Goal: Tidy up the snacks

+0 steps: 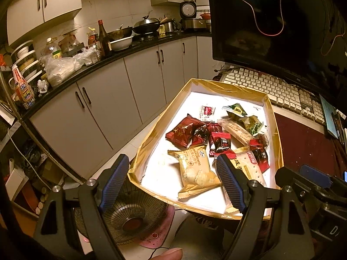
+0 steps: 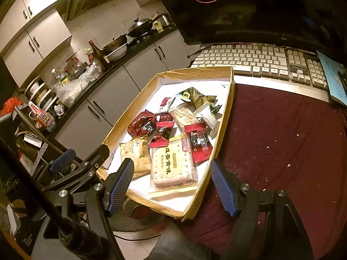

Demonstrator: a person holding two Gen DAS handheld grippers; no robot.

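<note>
A shallow box with gold-taped rim [image 1: 151,134] [image 2: 225,117] holds several snack packets on its white floor. A gold cracker packet [image 1: 195,169] [image 2: 136,153] lies near the front. A clear cracker pack with yellow label [image 2: 173,164] [image 1: 249,166] lies beside it. Red packets [image 1: 182,132] [image 2: 160,132] and green ones [image 1: 236,108] [image 2: 193,95] lie further back. My left gripper [image 1: 173,184] is open and empty above the box's near edge. My right gripper [image 2: 171,186] is open and empty above the clear cracker pack.
The box overhangs the edge of a dark red table [image 2: 282,140]. A white keyboard [image 2: 260,60] and a dark monitor [image 1: 271,21] stand behind it. A fan [image 1: 130,221] sits on the floor below. Kitchen cabinets [image 1: 108,108] and a cluttered counter lie to the left.
</note>
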